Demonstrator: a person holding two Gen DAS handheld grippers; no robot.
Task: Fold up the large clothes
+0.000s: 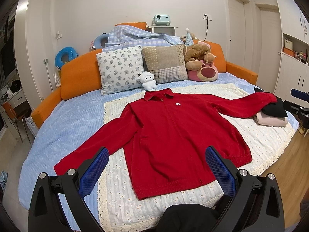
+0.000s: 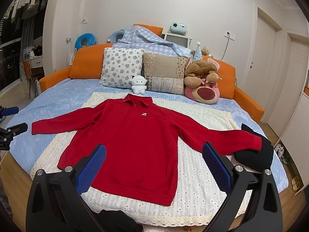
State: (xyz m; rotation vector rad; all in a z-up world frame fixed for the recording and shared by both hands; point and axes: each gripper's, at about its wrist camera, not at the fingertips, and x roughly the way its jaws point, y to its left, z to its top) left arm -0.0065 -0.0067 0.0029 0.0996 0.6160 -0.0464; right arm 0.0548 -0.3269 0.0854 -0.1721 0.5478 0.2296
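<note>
Left claw [image 1: 155, 160] hangs above the foot of the bed with its blue-padded fingers spread wide apart and nothing between them; its pads frame the lower hem of the red collared zip-front jacket [image 1: 173, 133]. That jacket lies flat and face up on a cream lace-edged cotton spread [image 1: 119, 195], which covers the middle of the pale blue quilted bed [image 1: 63, 123]. From the left, one sleeve runs diagonally off the cream spread onto bare blue quilt, its cuff near the left finger. The body sits centred, collar toward the pillows, elastic hem close to the bed's near edge. On the far side, the other sleeve stretches out until its cuff touches a folded black garment [image 1: 274, 109] stacked on a folded pink garment [image 1: 270, 120] beside the bed's right edge.

Right claw [image 2: 153, 158] is likewise spread wide and holds nothing, poised over the hem. In its view, bare cream spread shows to the right of the jacket body, under the outstretched sleeve. A white plush lamb [image 2: 138, 85] sits just beyond the collar, apart from it.
</note>
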